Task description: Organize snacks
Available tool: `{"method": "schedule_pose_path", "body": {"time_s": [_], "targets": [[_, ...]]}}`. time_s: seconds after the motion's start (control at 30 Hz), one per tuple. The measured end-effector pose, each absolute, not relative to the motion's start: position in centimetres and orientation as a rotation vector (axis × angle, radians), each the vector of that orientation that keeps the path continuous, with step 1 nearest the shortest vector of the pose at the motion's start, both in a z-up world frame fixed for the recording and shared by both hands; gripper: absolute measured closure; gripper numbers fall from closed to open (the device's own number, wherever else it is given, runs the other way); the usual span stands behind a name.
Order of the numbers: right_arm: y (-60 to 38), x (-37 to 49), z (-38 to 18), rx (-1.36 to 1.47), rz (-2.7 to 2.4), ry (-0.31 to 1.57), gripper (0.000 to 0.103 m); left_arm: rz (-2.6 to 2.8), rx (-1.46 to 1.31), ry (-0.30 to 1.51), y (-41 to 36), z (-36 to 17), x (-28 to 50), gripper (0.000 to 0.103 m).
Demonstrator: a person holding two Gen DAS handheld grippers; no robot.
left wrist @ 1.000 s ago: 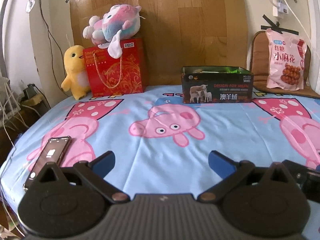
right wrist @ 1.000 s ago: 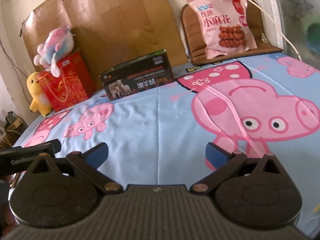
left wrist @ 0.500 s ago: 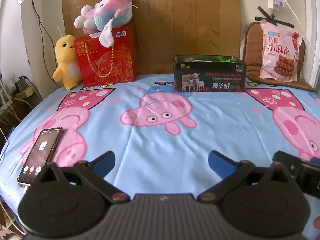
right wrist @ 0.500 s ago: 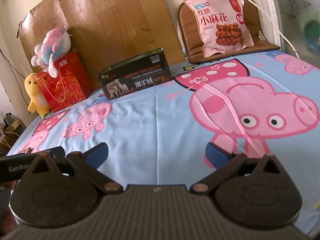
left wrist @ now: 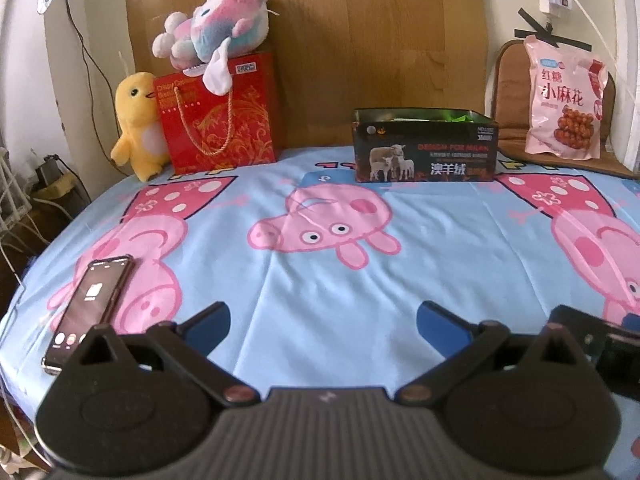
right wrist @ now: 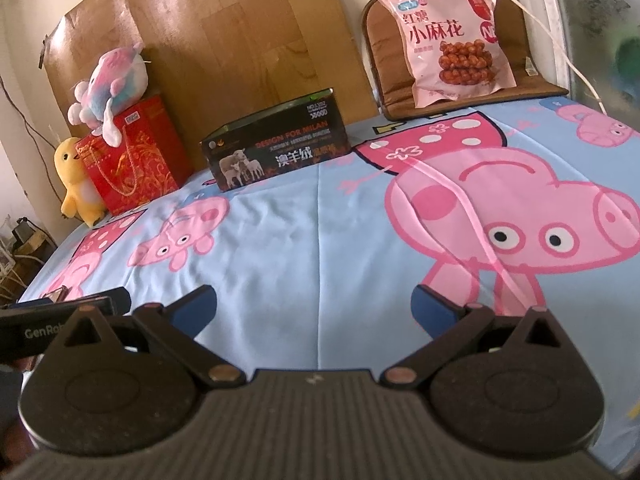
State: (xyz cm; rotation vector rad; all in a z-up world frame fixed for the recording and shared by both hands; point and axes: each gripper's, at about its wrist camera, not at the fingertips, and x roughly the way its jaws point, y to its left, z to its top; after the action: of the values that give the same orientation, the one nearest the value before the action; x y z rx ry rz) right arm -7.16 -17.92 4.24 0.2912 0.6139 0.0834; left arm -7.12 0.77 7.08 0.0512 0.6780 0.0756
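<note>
Both the left tool [left wrist: 322, 320] and right tool [right wrist: 314, 304] hung wide and empty over the bed [left wrist: 320, 264], the box [left wrist: 425, 148] and snack bag [right wrist: 454, 38] far behind, where reaching might topple the propped bag.

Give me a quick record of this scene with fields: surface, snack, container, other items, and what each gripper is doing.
surface: table under a blue cartoon-pig cloth
snack: pink snack bag propped upright against a brown cushion, far right
container: dark open-top box with sheep picture, at the back centre, something green inside
other items: red gift bag with a pastel plush toy on top, yellow plush duck beside it, smartphone lying screen up near left
left gripper: open, empty, above cloth
right gripper: open, empty, above cloth
</note>
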Motion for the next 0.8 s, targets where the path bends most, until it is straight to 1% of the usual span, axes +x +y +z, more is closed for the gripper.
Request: {"method": "schedule_pose_path", "body": {"time_s": [0.43, 0.8], "targets": [[-17.98, -6.97, 4.04, 0.288, 0.087, 0.625, 0.0, 0.02, 0.022, 0.693, 0.35, 6.55, -7.08, 0.0], [-18.29, -7.43, 4.42, 0.295, 0.092, 0.606, 0.0, 0.013, -0.011, 0.636, 0.45, 7.47, -7.8, 0.0]]}}
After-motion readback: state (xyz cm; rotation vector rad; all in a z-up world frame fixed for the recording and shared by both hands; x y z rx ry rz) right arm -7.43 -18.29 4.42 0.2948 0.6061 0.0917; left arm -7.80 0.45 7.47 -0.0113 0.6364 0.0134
